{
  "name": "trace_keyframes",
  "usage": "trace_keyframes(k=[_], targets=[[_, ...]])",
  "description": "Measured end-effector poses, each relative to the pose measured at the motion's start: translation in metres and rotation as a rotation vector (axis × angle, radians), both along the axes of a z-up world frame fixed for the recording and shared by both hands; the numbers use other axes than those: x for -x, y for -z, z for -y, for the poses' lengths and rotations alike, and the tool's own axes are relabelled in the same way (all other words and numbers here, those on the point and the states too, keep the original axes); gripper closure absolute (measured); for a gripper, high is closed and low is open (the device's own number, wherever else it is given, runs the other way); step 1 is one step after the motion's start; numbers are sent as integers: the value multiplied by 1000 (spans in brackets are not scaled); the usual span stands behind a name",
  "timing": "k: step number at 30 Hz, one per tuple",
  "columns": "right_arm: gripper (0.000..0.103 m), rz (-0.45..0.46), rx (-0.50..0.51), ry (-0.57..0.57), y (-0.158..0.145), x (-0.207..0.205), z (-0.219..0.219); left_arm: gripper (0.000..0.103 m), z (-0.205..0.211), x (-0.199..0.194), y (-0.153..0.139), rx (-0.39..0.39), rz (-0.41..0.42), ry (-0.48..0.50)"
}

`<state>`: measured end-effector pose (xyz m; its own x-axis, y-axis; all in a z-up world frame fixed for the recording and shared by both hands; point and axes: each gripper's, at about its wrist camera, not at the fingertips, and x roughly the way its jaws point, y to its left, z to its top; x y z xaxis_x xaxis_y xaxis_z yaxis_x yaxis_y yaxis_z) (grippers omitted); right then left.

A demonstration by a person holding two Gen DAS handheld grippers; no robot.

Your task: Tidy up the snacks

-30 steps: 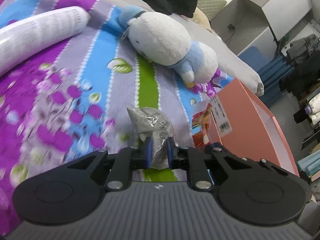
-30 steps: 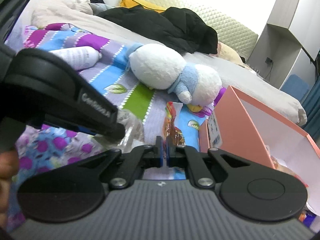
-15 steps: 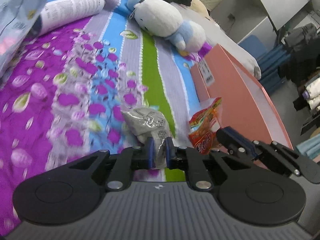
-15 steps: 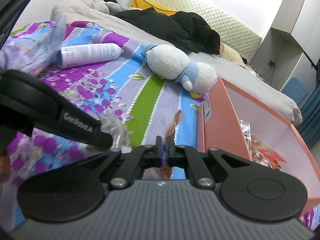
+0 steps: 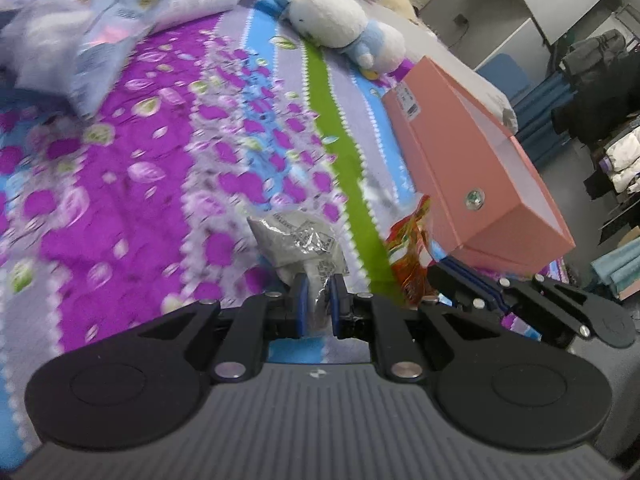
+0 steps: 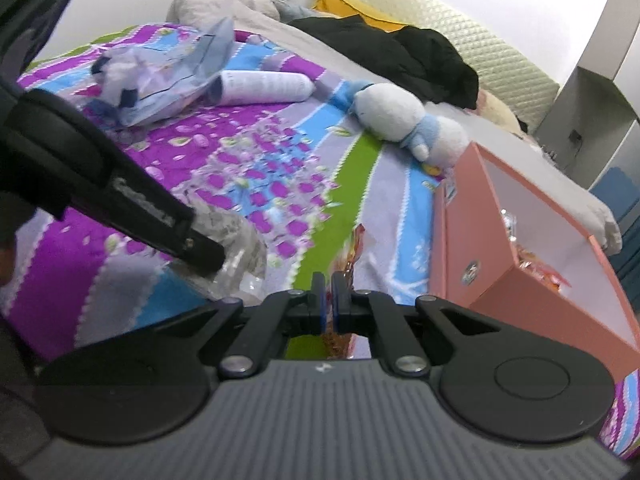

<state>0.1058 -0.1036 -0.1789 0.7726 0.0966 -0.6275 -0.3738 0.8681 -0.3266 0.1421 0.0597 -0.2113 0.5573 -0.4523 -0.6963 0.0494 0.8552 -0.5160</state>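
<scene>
Bedspread (image 5: 120, 220) has receded; both grippers (image 5: 319, 300) (image 6: 328, 300) still pinch snack packets (image 5: 298, 244), seemingly.

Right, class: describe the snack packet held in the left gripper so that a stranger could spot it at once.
Start at the pink box on the floral bedspread. Just before its near corner, the left gripper pinches a crinkly silver-grey packet. Its neighbour, the red-orange packet, is brightly coloured; this one is dull silver with small black print.
</scene>
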Motion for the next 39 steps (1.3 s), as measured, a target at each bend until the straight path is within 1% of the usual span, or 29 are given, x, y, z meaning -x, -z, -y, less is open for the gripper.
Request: trace_keyframes(k=[4, 7, 8, 9, 10, 11, 12, 13, 14, 15, 17, 18, 20, 22, 25, 27, 29, 31, 32, 34, 35, 36, 37, 39], targets=[[95, -40, -61, -8, 4, -1, 2, 89, -10, 12, -3, -10, -1, -38], [95, -66, -143, 4, 6, -6, 10, 88, -13, 13, -3, -29, -13, -68], [94, -85, -172, 8, 7, -8, 13, 86, -14, 10, -3, -29, -23, -77], [93, -103, -187, 11, 9, -9, 15, 77, -15, 10, -3, -30, -32, -89], [84, -114, -202, 13, 10, -10, 17, 60, -15, 9, -2, -32, -39, -102], [66, -116, -216, 20, 11, -10, 20, 48, -16, 9, -2, -37, -47, -119], [59, -116, -233, 27, 12, -10, 23, 29, -17, 9, -3, -41, -53, -142], [48, -116, -247, 28, 12, -9, 25, 22, -17, 9, -3, -38, -49, -158], [39, -117, -264, 27, 12, -10, 28, 21, -17, 10, -3, -30, -46, -165], [35, -118, -287, 29, 13, -11, 32, 18, -17, 9, -3, -23, -49, -169], [18, -109, -324, 41, 16, -15, 41, 16, -16, 8, -1, -28, -59, -179], [16, -104, -321, 49, 19, -17, 44, 16, -15, 7, -1, -38, -59, -179], [16, -132, -283, 54, 28, -26, 46, 14, -12, 6, 2, -49, -68, -180], [16, -137, -267, 53, 34, -30, 49, 12, -9, 5, 4, -52, -74, -183], [17, -138, -294, 24, 40, -34, 52, 12, -5, 4, 4, -94, -77, -197], [17, -106, -308, -1, 39, -33, 52, 12, -3, 3, 3, -120, -68, -194], [17, -74, -318, -39, 39, -31, 51, 12, 0, 2, 1, -130, -61, -190], [17, -83, -319, -70, 42, -34, 48, 12, 1, 1, 2, -123, -66, -187], [17, -100, -310, -67, 46, -36, 46, 12, 1, 1, 3, -118, -71, -186], [19, -141, -292, -8, 55, -44, 46, 12, 2, 0, 4, -112, -78, -191], [20, -163, -300, 17, 59, -48, 49, 12, 3, 0, 3, -112, -80, -192], [19, -170, -340, 31, 60, -49, 53, 12, 4, 0, 3, -111, -81, -192], [19, -169, -354, 43, 60, -50, 55, 12, 5, 1, 3, -110, -82, -194], [22, -166, -340, 41, 59, -48, 55, 12, 5, 1, 4, -109, -83, -204]])
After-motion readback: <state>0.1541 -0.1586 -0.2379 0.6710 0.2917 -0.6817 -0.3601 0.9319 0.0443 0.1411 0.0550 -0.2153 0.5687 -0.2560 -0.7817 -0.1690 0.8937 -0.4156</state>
